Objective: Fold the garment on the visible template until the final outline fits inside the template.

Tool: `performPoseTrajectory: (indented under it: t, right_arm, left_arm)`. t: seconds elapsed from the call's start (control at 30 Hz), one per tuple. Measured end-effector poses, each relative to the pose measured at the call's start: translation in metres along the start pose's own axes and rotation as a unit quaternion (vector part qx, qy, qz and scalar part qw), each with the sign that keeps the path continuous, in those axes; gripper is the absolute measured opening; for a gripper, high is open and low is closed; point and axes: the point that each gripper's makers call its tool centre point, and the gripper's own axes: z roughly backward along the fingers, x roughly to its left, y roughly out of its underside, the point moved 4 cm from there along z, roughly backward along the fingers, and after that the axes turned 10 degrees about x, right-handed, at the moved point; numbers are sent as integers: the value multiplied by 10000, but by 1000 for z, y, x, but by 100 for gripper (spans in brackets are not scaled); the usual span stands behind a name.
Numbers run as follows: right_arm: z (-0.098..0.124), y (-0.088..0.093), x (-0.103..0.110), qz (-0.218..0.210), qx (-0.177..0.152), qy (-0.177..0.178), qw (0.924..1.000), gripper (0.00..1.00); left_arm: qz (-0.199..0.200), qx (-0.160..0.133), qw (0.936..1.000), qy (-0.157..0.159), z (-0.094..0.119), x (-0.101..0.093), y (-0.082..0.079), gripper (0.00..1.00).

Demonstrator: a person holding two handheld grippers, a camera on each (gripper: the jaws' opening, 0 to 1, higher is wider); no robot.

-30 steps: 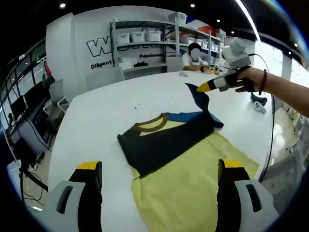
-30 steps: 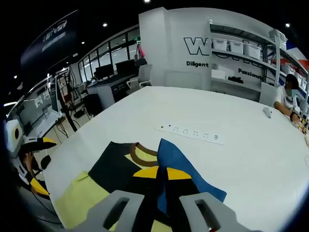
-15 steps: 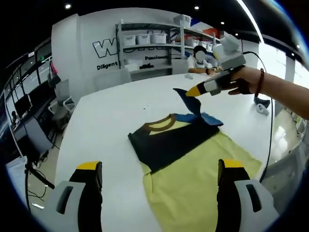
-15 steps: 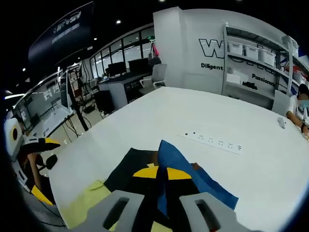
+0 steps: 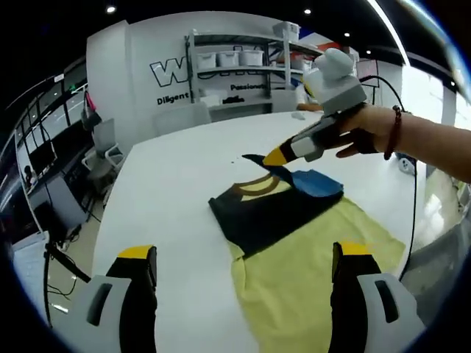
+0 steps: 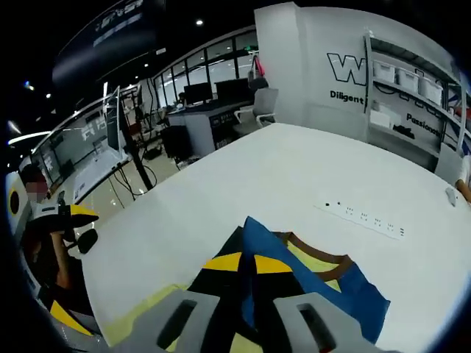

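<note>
A: The garment (image 5: 276, 209), a dark T-shirt with blue sleeves and a brown-trimmed collar, is seen lying partly folded on the pale yellow template (image 5: 309, 272), which is spread flat on the white table (image 5: 169, 191). Where is it held?

B: A blue sleeve (image 5: 313, 182) is pinched at its tip by the right gripper (image 5: 274, 157). In the left gripper view that gripper is seen coming in from the right in a hand (image 5: 364, 132), its yellow tips closed on the cloth just above the collar. In the right gripper view the right gripper (image 6: 246, 268) is shown with its jaws pressed together on the raised blue fabric (image 6: 261, 239).

A: And the left gripper (image 5: 243, 257)?

B: Its jaws are held wide apart with nothing between them. It is kept well back from the garment, over the near end of the table, with the template's near edge seen between the jaws.

A: What else is noted?

B: A white power strip (image 6: 364, 218) is seen lying on the table beyond the garment, well apart from it. Shelving with white bins (image 5: 228, 59) stands against the far wall.
</note>
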Motion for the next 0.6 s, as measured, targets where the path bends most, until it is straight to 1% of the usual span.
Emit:
performPoseTrajectory:
  t: [0.13, 0.2, 0.4, 0.43, 0.47, 0.57, 0.6]
  right_arm:
    - [-14, 1, 10, 66, 84, -44, 9999, 0]
    - [-24, 6, 14, 79, 260, -79, 9996, 0]
    - [-47, 22, 25, 101, 466, -255, 9985, 0]
    - [-48, 23, 25, 96, 471, -269, 9985, 0]
    - [-54, 27, 27, 53, 495, -336, 9982, 0]
    - [-62, 31, 28, 24, 503, -359, 9981, 0]
    - [-65, 33, 28, 21, 513, -369, 9980, 3]
  left_arm:
    - [16, 46, 10000, -12, -1, 2, 4, 99]
    - [32, 89, 10000, 1, -3, 1, 7, 99]
    - [-33, 149, 9999, -25, -4, 3, 10, 99]
    - [-33, 148, 9999, -25, -4, 4, 10, 99]
    - [-7, 135, 9999, -19, -4, 5, 10, 99]
    - [10, 145, 9999, -20, -4, 7, 11, 99]
    - [6, 161, 9999, -24, -4, 7, 12, 99]
